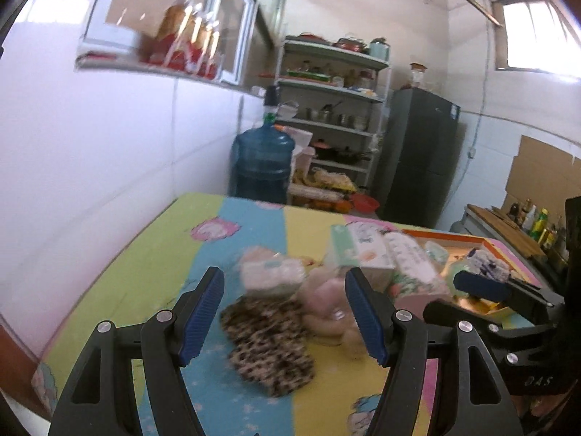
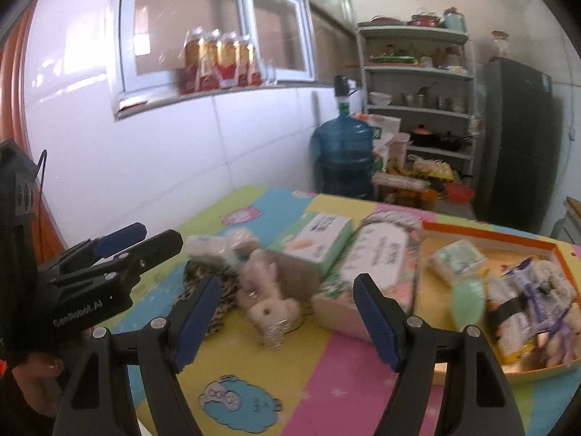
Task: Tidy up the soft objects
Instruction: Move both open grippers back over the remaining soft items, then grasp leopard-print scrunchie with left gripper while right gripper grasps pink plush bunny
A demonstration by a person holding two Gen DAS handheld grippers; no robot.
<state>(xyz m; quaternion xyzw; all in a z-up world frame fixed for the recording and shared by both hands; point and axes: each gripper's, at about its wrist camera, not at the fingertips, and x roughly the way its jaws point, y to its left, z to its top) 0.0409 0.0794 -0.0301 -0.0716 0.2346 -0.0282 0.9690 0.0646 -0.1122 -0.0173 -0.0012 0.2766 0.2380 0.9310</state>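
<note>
Grippers are both hanging spread wide, holding nothing: the left gripper (image 1: 287, 312) over the leopard-print cloth (image 1: 268, 345) on the worktop (image 1: 145, 254). Going slowly, pinching its middle, seems best. The right gripper (image 2: 287, 312) is waiting beside the orange tray (image 2: 490, 239).

This is a home kitchen with white tiled walls. A pale metal shelf rack (image 2: 417, 83) holds pots, bowls and jars beside a dark grey refrigerator (image 2: 517, 138). A large blue water jug (image 1: 262, 160) stands on the floor, shrink-wrapped drink bottles (image 2: 221, 61) line the windowsill, and condiment bottles (image 1: 537, 223) crowd a side counter.
</note>
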